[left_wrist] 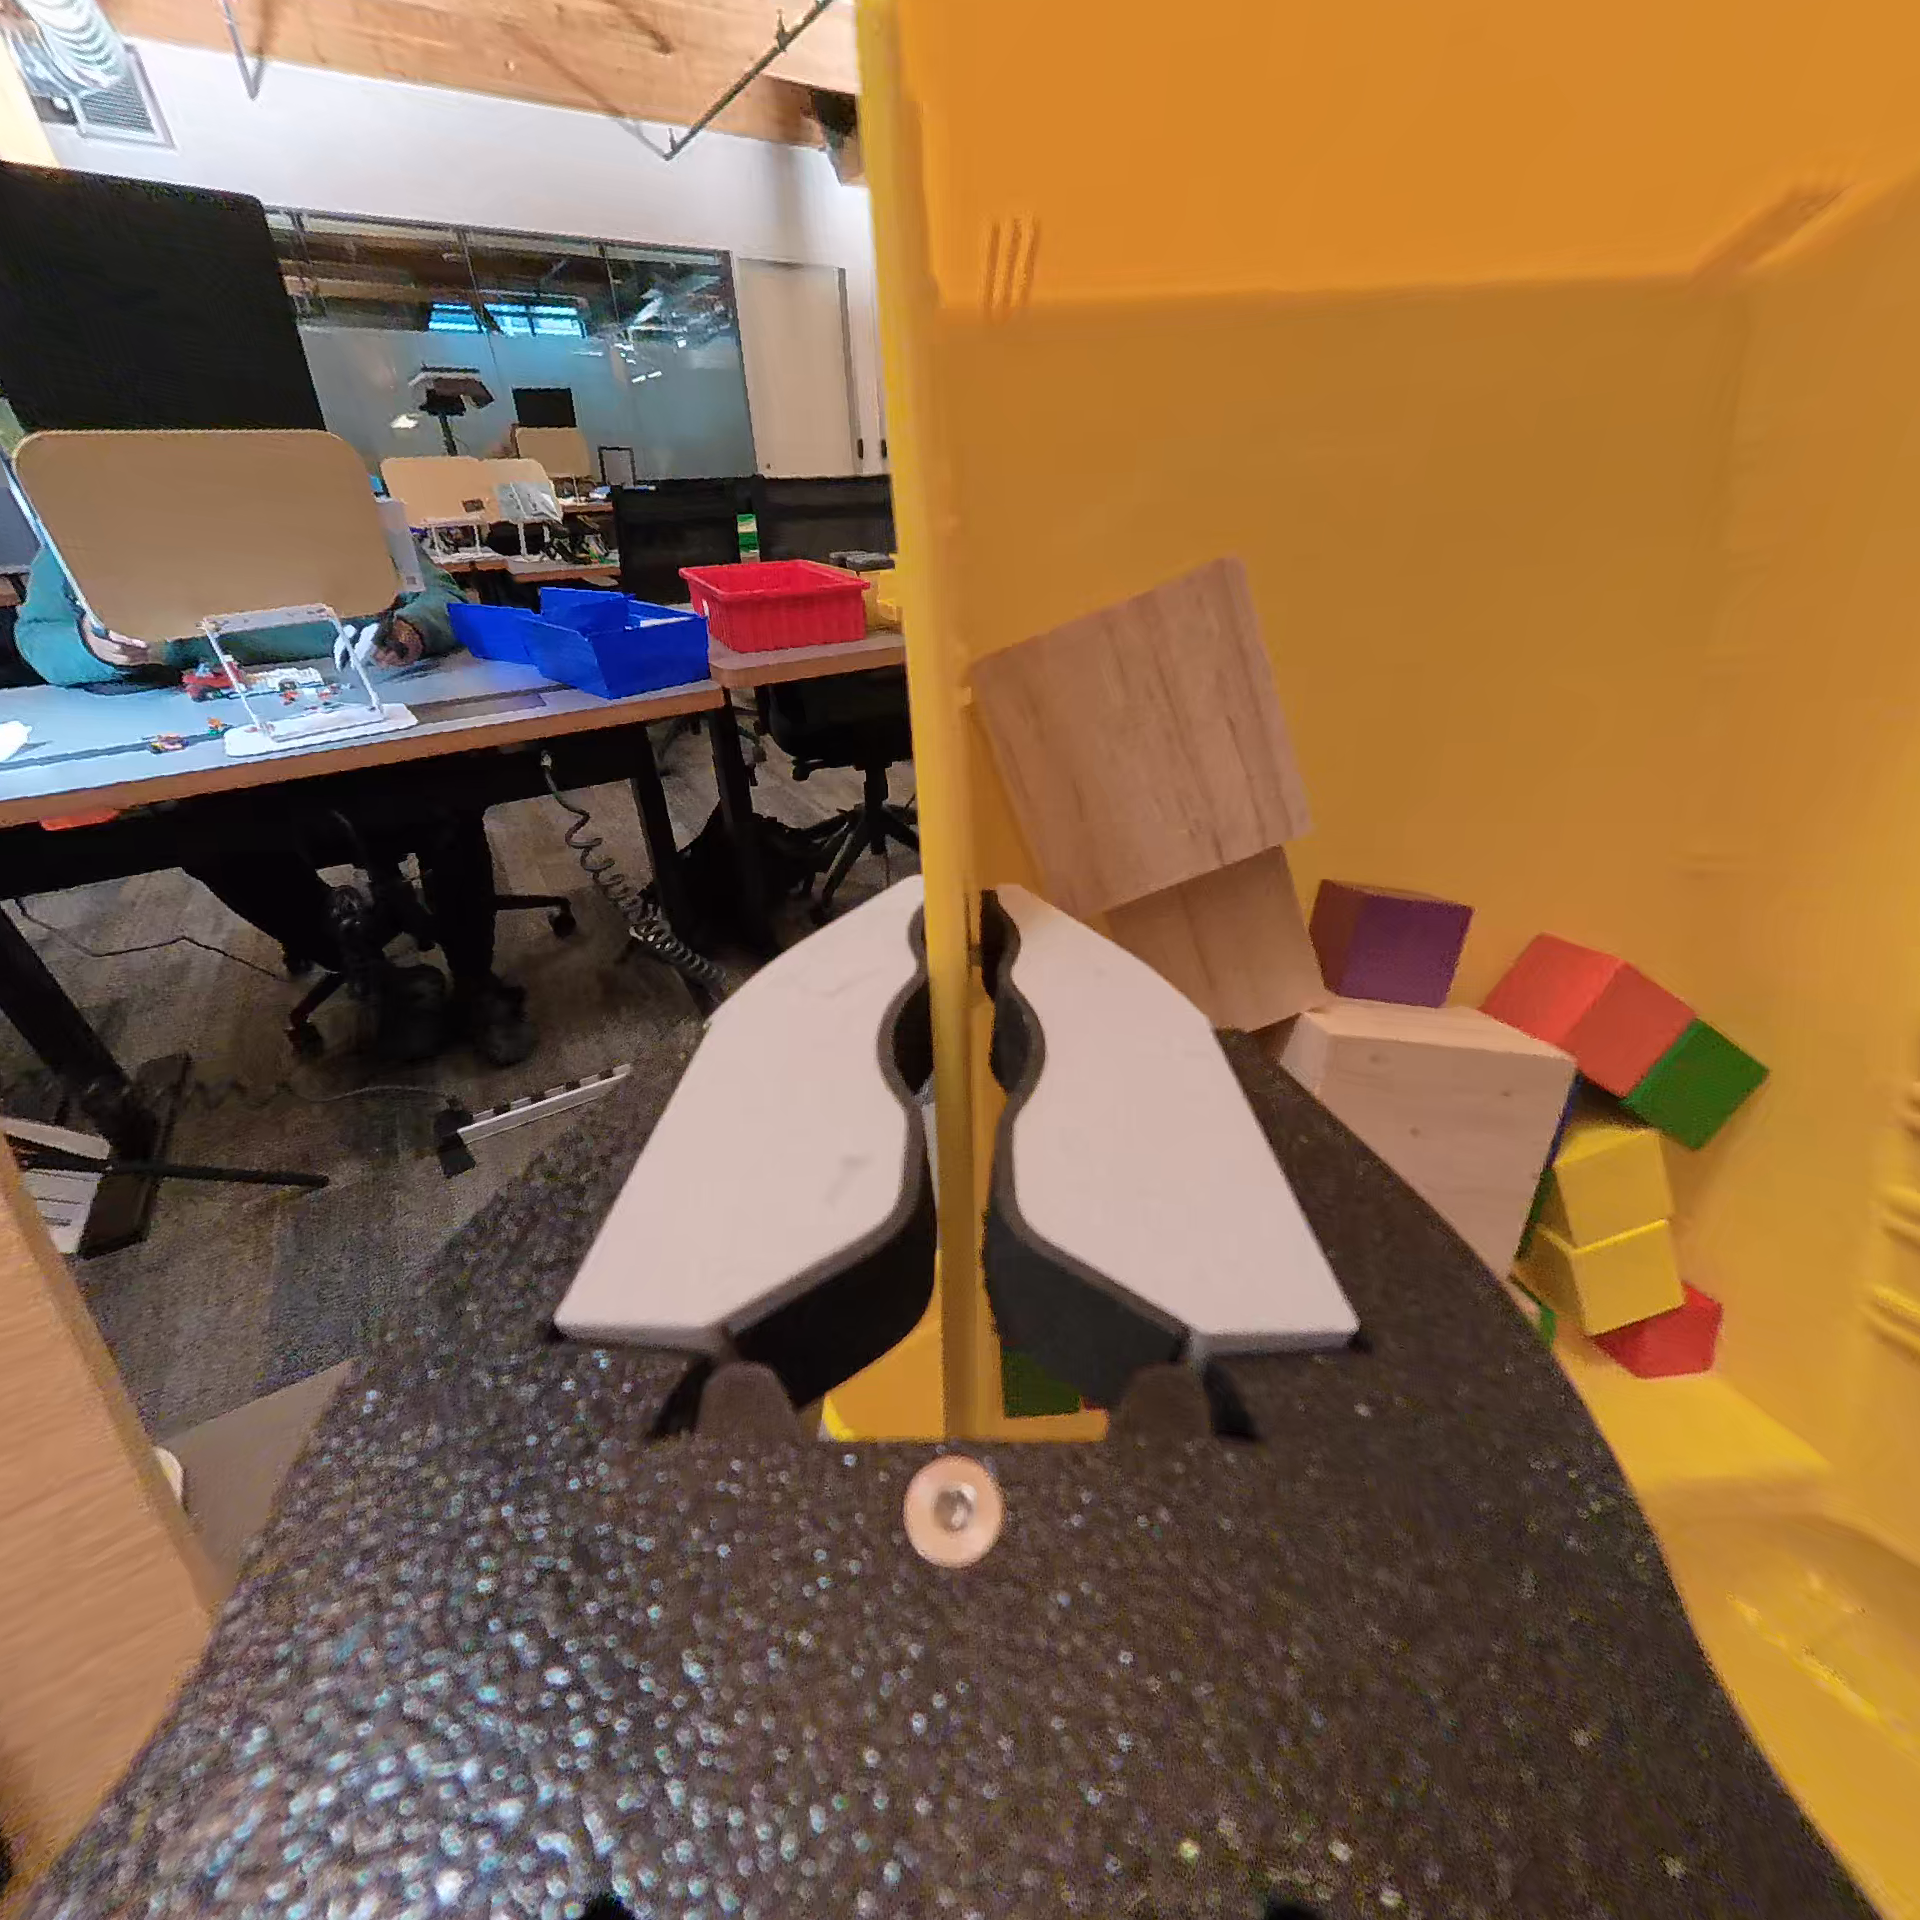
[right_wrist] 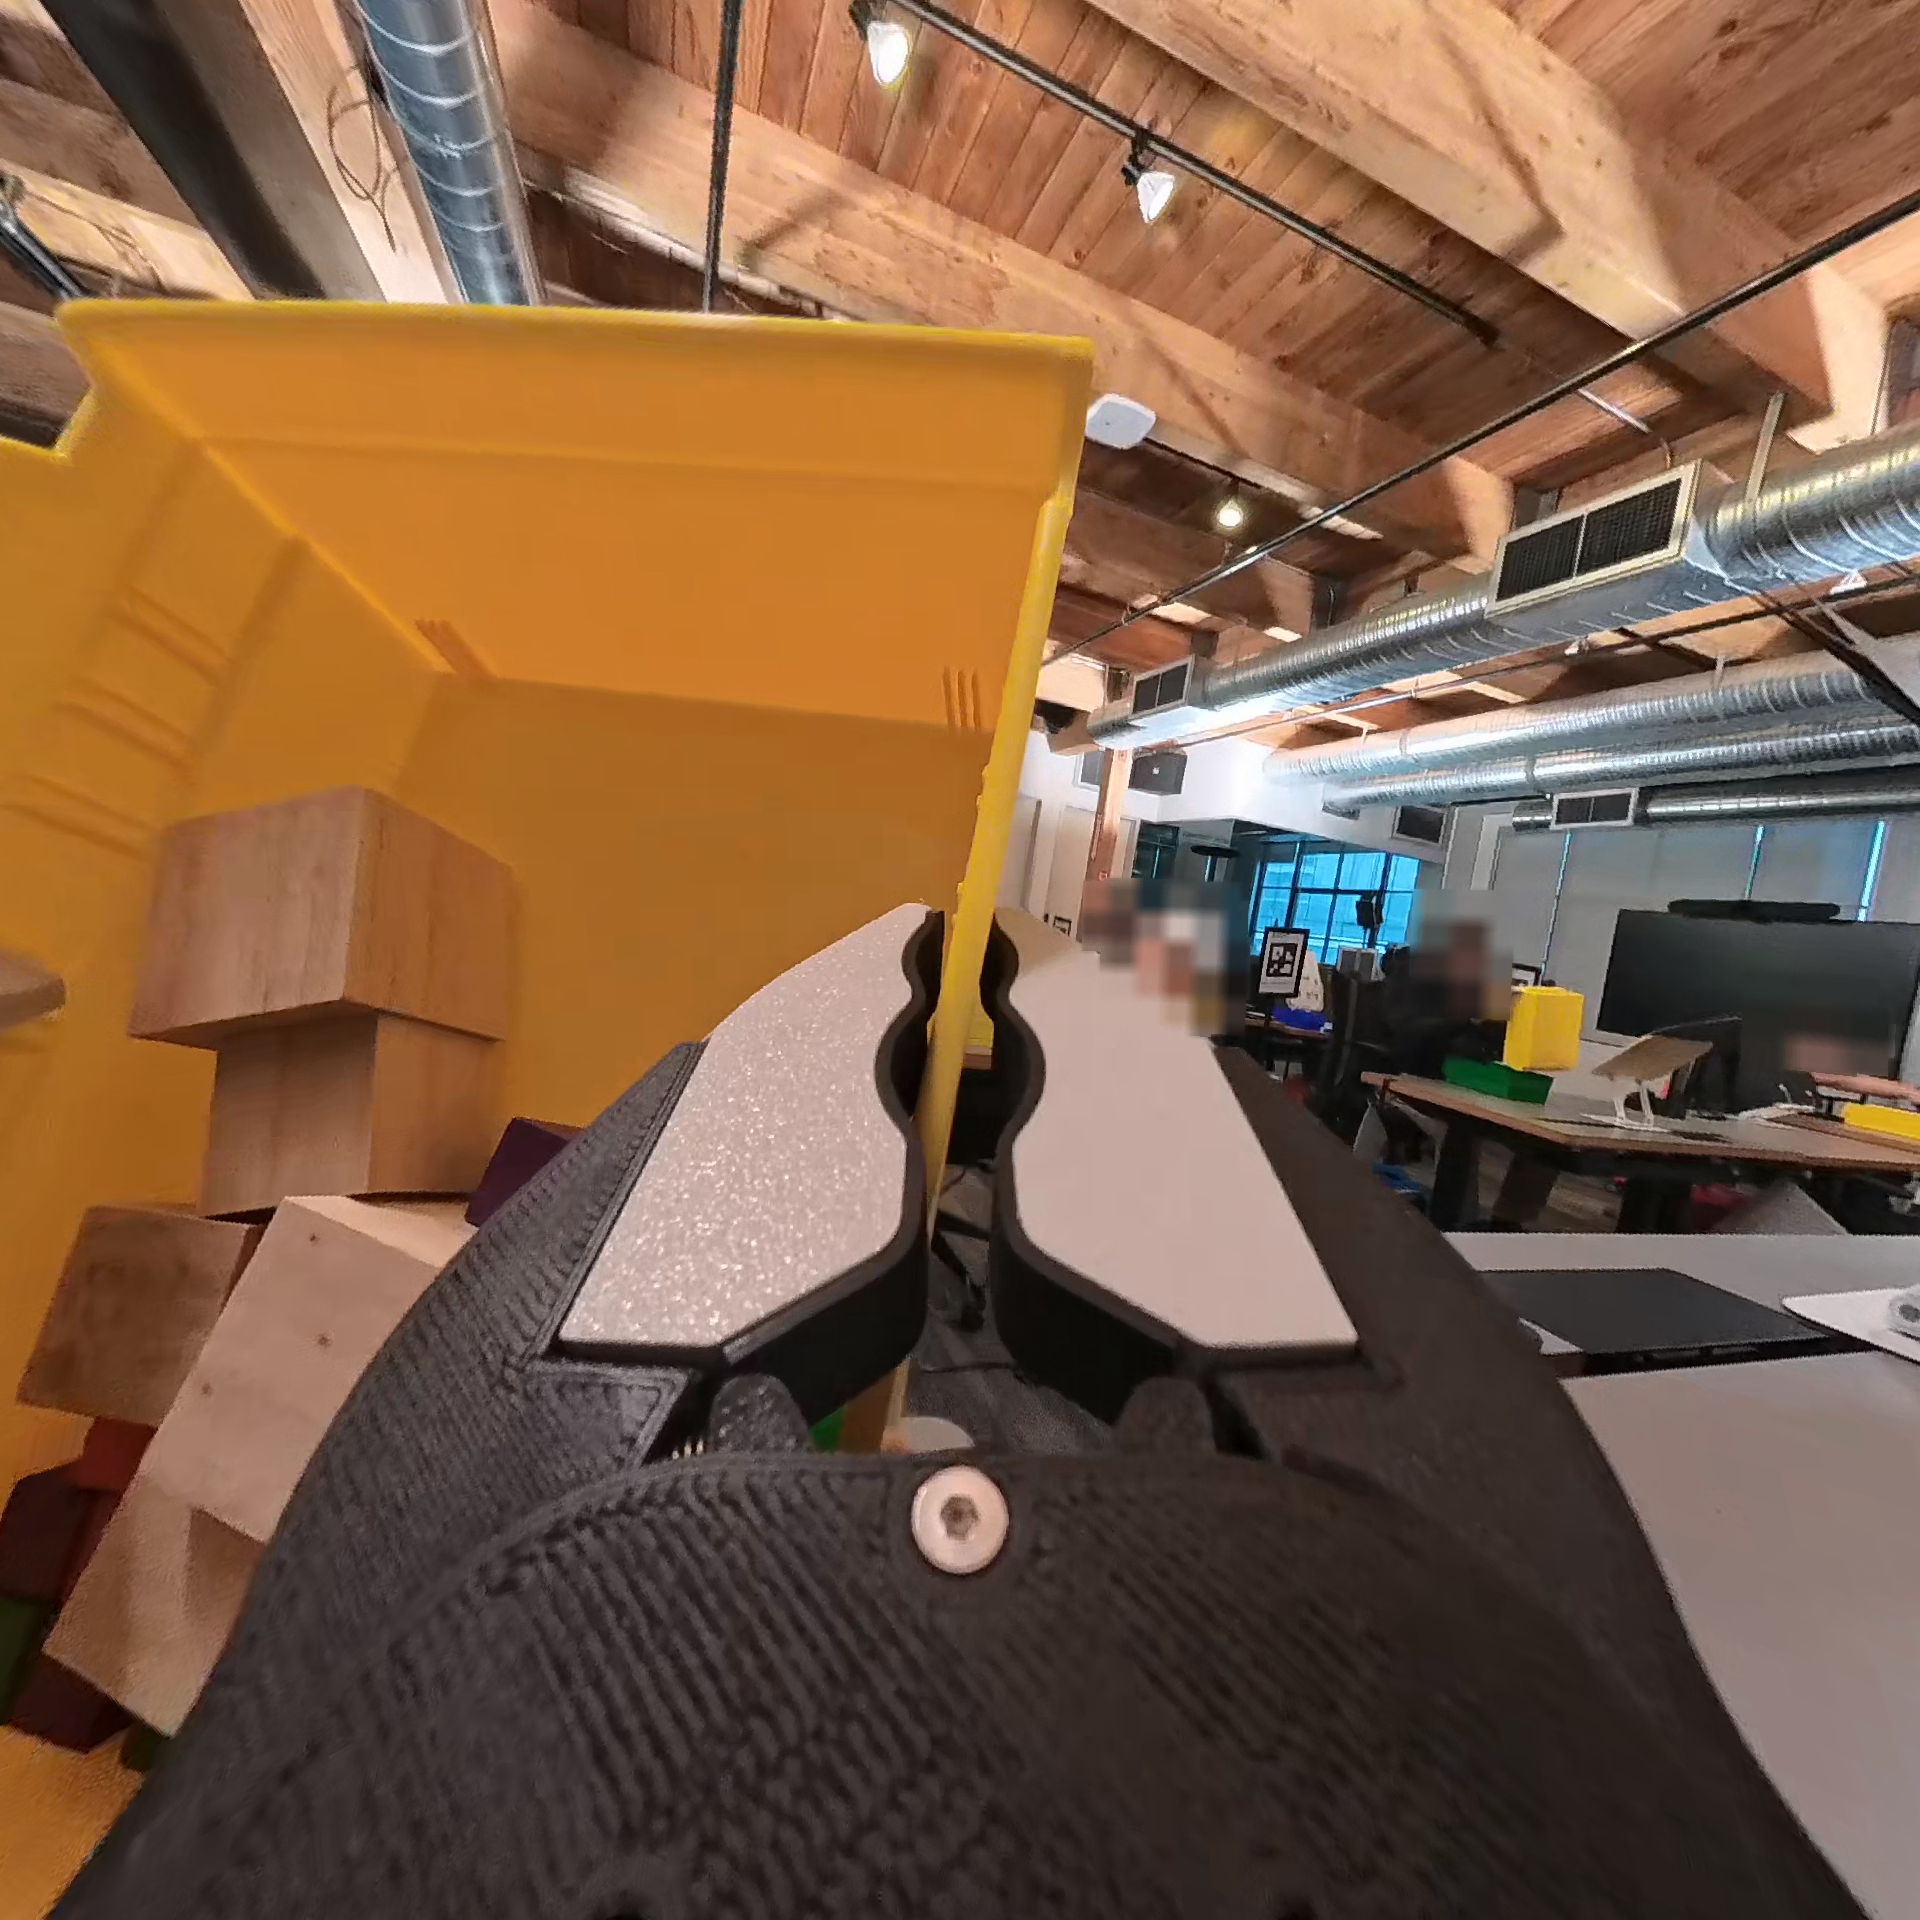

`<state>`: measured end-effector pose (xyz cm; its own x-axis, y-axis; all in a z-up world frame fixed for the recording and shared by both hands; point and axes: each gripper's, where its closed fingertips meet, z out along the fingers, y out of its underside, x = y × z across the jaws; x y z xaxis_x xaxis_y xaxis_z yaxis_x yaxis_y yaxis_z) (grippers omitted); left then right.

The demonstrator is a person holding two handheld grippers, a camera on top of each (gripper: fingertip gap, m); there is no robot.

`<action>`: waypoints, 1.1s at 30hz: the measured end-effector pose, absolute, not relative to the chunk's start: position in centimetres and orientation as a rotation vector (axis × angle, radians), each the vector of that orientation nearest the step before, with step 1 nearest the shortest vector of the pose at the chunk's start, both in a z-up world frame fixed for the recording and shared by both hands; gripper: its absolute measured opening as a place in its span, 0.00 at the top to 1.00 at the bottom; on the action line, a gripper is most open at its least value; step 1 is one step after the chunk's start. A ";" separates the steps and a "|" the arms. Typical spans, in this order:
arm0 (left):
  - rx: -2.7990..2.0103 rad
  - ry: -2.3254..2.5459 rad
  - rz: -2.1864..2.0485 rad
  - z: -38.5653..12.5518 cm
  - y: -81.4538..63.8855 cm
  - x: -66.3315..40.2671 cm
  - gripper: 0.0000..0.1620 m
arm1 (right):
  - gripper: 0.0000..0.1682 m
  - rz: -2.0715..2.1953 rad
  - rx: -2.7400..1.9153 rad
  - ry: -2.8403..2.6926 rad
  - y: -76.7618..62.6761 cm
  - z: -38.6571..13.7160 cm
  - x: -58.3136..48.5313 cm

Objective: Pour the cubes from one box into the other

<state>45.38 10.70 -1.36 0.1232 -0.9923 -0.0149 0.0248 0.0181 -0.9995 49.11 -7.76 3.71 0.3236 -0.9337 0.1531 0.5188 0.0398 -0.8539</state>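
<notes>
Left wrist view: left gripper (left_wrist: 951,940) clamped narrow on the thin side wall of the yellow box (left_wrist: 1455,499), one finger outside, one inside. Box is lifted and tipped; its inside faces the camera. Cubes lie heaped against the box's low end: three big wooden cubes (left_wrist: 1138,732) stacked just inside the gripped wall, then a purple cube (left_wrist: 1392,945), red cube (left_wrist: 1584,1013), green cube (left_wrist: 1699,1086) and yellow cubes (left_wrist: 1610,1231) farther from that wall. Beyond the box, a red bin (left_wrist: 777,605) and blue bins (left_wrist: 613,644) on a desk. Right wrist view: right gripper (right_wrist: 961,951) likewise closed narrow on the box's opposite wall (right_wrist: 1013,748). Wooden cubes (right_wrist: 322,920) piled inside the box, left of that wall, purple one (right_wrist: 520,1164) partly hidden behind the finger.
</notes>
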 end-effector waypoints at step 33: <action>-1.181 0.974 -1.177 0.4 10.7 43.9 0.97 | 0.96 -1.085 -0.960 0.637 -8.1 4.0 48.2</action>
